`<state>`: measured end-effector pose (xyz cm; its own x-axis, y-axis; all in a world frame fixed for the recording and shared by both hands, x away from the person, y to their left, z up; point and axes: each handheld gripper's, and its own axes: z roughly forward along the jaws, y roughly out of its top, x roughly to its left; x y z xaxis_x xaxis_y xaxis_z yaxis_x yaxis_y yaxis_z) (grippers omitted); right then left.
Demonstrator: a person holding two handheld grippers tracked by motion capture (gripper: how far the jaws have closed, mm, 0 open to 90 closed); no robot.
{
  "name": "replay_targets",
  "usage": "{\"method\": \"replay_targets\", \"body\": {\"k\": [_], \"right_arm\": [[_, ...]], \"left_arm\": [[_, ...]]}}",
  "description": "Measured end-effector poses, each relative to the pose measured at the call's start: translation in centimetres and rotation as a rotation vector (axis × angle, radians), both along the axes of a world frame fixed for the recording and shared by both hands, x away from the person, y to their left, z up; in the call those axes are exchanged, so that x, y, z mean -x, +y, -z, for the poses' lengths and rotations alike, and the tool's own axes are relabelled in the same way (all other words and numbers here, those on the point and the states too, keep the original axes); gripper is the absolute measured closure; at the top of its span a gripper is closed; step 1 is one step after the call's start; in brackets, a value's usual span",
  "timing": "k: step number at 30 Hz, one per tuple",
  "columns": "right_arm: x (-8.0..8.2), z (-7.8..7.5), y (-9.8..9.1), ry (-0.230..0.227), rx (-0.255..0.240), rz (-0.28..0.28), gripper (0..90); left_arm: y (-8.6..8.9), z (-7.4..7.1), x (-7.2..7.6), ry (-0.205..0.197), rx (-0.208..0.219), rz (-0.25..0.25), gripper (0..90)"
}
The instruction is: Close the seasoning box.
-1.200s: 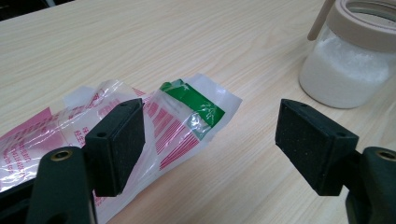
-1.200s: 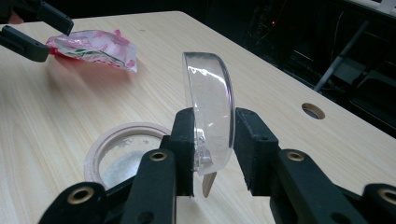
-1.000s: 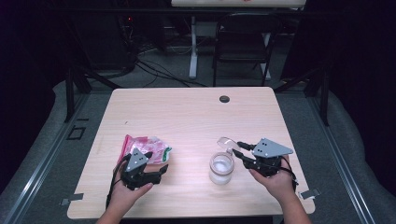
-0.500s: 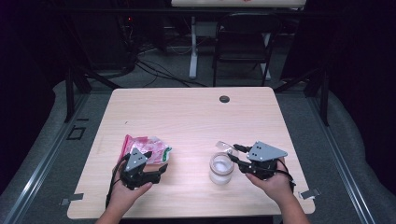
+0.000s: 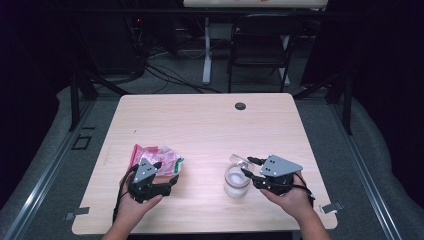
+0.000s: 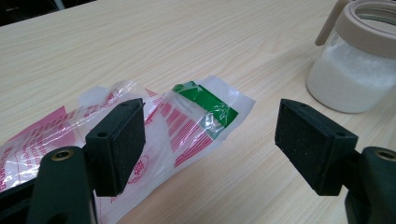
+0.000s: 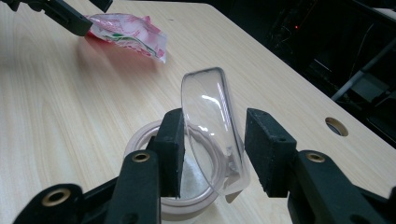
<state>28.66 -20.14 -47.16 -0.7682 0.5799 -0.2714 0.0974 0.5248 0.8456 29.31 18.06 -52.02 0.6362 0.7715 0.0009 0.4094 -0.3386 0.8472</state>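
Right gripper view: my right gripper (image 7: 212, 156) has just been opening, jar (image 5: 236, 181) lid (image 7: 212, 130) upright between its jaws, near-right on table (image 5: 210, 125). Left gripper (image 6: 210, 140) wide over packet (image 6: 163, 126).

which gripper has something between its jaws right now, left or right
The right gripper: the jar's clear flip lid stands between its jaws, which have just been opening. The left gripper has open jaws with the plastic bag lying on the table beneath them.

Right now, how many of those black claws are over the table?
2. The left claw hovers at the pink plastic bag; the right claw sits at the jar, its jaws just opening around the raised clear lid.
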Motion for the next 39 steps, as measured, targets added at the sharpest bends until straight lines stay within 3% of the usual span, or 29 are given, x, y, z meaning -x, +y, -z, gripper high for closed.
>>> {"method": "replay_targets", "body": {"k": [19,34,39], "right_arm": [[0.3,0.6,1.1,0.024,0.036,-0.070,51.1],[0.4,0.9,1.6,0.015,0.058,-0.072,49.0],[0.4,1.1,1.8,0.032,0.056,-0.085,47.5]], "left_arm": [[0.2,0.0,0.0,-0.002,-0.002,-0.007,24.8],[0.2,-0.1,0.0,-0.004,-0.002,-0.008,25.0],[0.2,-0.1,0.0,-0.006,0.002,-0.008,25.0]]}}
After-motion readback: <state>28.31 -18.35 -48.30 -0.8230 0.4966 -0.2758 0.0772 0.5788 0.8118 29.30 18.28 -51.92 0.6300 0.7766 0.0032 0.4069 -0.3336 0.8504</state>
